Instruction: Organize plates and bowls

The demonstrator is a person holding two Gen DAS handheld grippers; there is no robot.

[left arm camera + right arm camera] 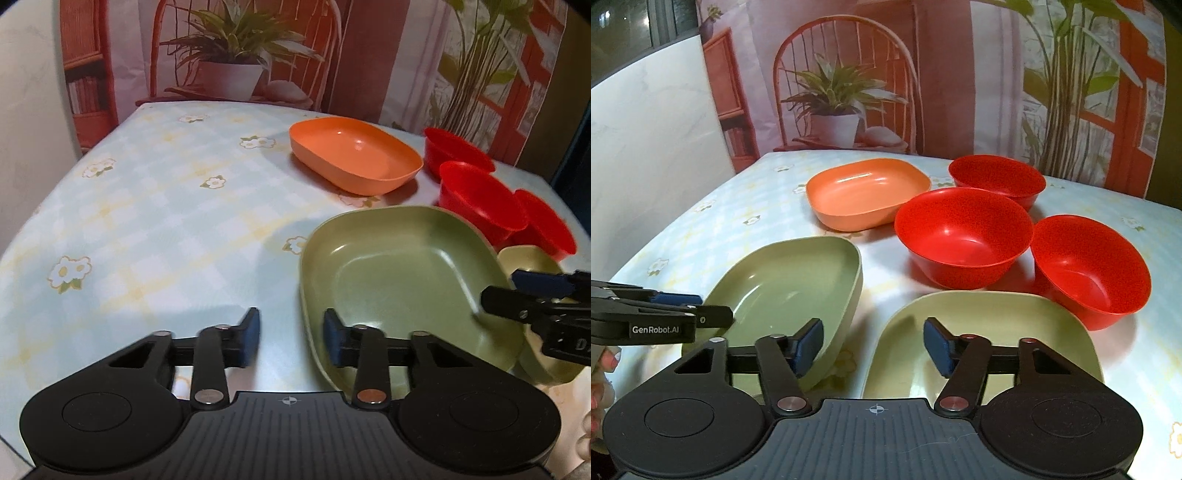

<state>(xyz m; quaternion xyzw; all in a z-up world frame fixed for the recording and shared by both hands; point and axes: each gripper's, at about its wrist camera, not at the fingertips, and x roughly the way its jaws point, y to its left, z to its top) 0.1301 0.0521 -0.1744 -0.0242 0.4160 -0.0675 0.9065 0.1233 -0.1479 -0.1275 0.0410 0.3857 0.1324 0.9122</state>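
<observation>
A green plate lies near me on the table; it also shows in the right wrist view, tilted. My left gripper is open, its jaws straddling the plate's left rim. A pale yellow-green plate lies to its right. My right gripper is open, low between the two plates, its right finger over the pale plate. An orange plate and three red bowls, one far, one middle and one right, stand farther back.
The table has a light blue checked cloth with flowers. A printed backdrop with a chair and plants hangs behind it. A white wall stands on the left.
</observation>
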